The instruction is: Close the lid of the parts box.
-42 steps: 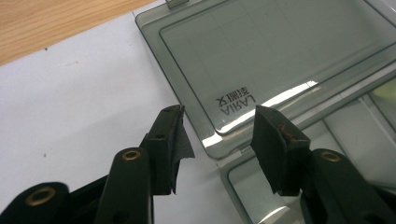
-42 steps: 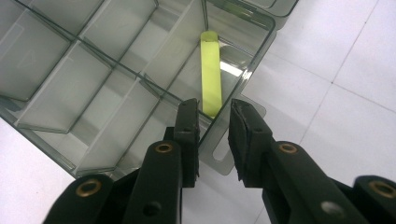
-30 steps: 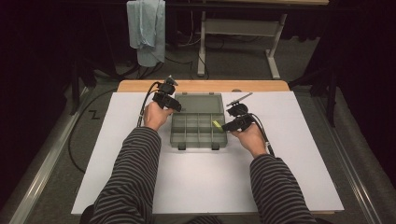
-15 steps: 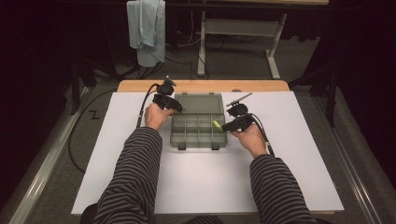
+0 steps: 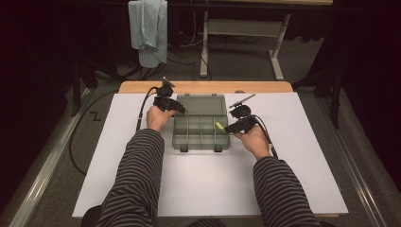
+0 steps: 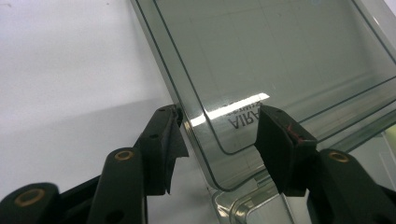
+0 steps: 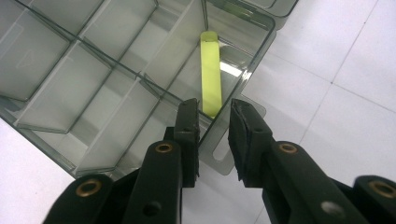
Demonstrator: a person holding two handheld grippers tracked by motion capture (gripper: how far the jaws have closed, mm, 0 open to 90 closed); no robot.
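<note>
Barely shifted: left gripper (image 6: 219, 140) jaws wide astride the organiser box (image 5: 201, 137) lid (image 6: 280, 60); right gripper (image 7: 212, 135) jaws narrowly parted below yellow stick (image 7: 210, 74).

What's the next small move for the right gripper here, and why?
Probably ease the right gripper forward and shut it on the yellow stick. Its jaws stand open right at the stick's near end, which leans over the wall of the organizer box. The left gripper straddles the box's open lid, seemingly steadying it.
</note>
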